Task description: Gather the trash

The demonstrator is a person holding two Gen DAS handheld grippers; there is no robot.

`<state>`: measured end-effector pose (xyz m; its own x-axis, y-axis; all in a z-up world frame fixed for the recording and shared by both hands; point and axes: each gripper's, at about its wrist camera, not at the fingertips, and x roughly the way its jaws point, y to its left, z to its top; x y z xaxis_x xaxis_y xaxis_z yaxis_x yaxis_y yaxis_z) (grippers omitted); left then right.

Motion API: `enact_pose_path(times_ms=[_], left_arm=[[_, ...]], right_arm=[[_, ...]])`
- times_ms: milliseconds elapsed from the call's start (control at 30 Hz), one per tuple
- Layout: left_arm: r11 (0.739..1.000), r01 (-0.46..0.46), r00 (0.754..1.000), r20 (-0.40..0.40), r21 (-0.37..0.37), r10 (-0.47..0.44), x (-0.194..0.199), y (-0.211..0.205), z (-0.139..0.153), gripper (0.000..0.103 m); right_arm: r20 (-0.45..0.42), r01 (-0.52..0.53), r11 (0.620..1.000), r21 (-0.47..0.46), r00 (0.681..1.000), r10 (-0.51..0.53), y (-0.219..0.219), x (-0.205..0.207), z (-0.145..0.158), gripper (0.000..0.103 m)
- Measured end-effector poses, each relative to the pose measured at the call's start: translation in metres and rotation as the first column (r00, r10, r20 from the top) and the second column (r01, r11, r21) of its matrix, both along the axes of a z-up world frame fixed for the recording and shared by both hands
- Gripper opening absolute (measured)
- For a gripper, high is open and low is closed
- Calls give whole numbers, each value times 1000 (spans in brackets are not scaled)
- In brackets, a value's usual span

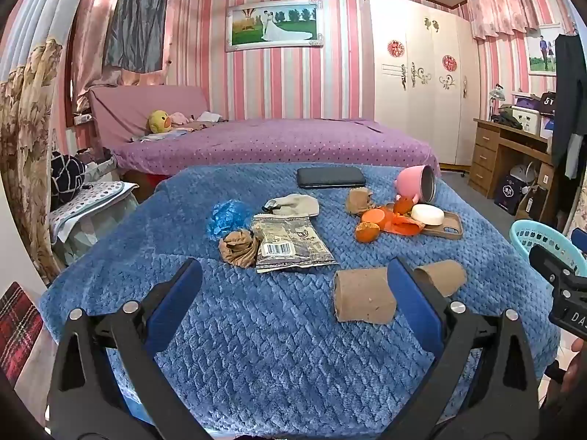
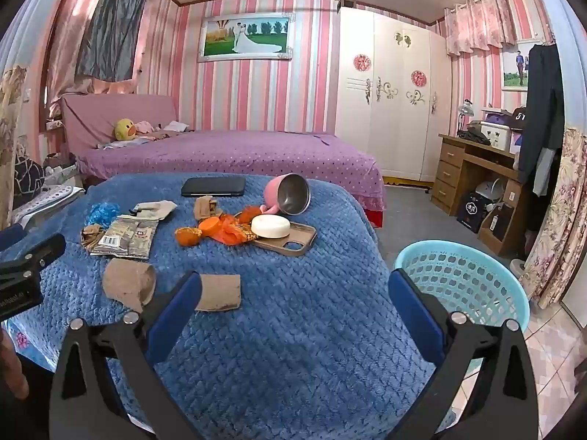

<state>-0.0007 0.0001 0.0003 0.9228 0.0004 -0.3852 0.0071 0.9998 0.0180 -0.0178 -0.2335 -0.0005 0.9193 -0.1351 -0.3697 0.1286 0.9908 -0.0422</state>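
Trash lies on a blue quilted cover (image 1: 279, 330): two flattened cardboard tubes (image 1: 365, 295) (image 1: 442, 275), a foil snack wrapper (image 1: 290, 244), a crumpled brown wad (image 1: 238, 249), a blue plastic bag (image 1: 227, 216) and orange peels (image 1: 381, 222). In the right wrist view the tubes (image 2: 128, 282) (image 2: 220, 291), wrapper (image 2: 126, 236) and peels (image 2: 216, 229) lie ahead. A light blue basket (image 2: 466, 282) stands at the right of the cover. My left gripper (image 1: 293, 282) is open and empty above the near cover. My right gripper (image 2: 293, 289) is open and empty.
A black phone (image 1: 330, 178), a tipped pink mug (image 1: 418, 185), a white puck (image 1: 427, 214) on a brown phone case (image 1: 449, 229) and a beige cloth (image 1: 297, 205) also lie on the cover. A purple bed (image 1: 275, 143) is behind, a wooden desk (image 2: 473, 172) at right.
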Motion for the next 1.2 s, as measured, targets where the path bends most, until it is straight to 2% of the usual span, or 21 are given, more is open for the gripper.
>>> enact_pose_path(times_ms=[1200], left_arm=[[1000, -6, 1000, 1, -13, 6, -1, 8, 5, 98]], right_arm=[[17, 26, 1000, 0, 1000, -26, -4, -2, 3, 99]])
